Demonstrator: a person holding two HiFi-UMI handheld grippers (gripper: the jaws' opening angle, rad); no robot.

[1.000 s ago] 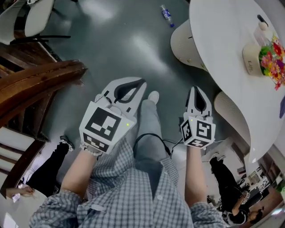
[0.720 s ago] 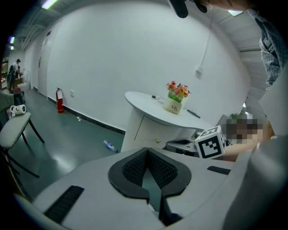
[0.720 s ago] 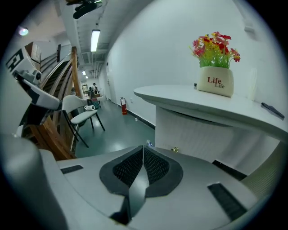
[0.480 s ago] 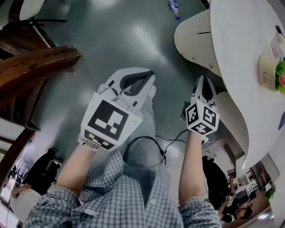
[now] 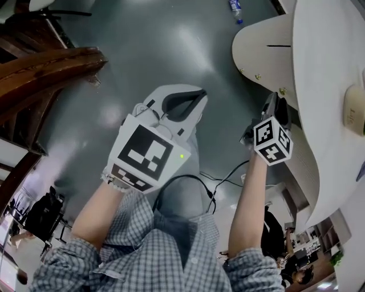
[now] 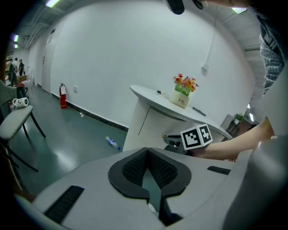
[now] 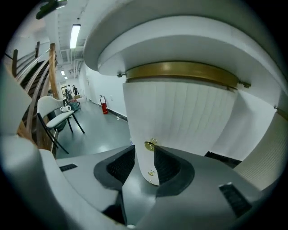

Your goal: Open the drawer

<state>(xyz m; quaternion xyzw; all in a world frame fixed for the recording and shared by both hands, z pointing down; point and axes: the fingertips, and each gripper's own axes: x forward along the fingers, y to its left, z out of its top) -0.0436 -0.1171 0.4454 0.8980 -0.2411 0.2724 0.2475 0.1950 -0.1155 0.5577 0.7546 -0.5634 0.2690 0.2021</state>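
Observation:
The white ribbed pedestal [image 7: 180, 117] under the round white tabletop [image 5: 325, 68] carries the drawer fronts, each with small brass knobs. In the right gripper view one brass knob [image 7: 150, 145] sits between the tips of my right gripper [image 7: 144, 152], and a smaller knob [image 7: 151, 173] shows lower down. The jaws have just been opening; the pads stand apart and do not press on the knob. In the head view my right gripper [image 5: 272, 104] is close against the pedestal beside a knob [image 5: 280, 91]. My left gripper [image 5: 197, 97] hangs over the floor, shut and empty, its tips [image 6: 147, 150] meeting.
A water bottle [image 5: 235, 10] lies on the grey floor. A dark wooden stair rail [image 5: 45, 68] runs at the left. A flower pot [image 6: 182, 92] stands on the tabletop. A chair [image 6: 15, 121] is at the far left. A cable [image 5: 222, 182] trails by my legs.
Both hands have sunk and gone forward. My right gripper has moved right, up to the pedestal's knobs. The left gripper stays shut over the floor.

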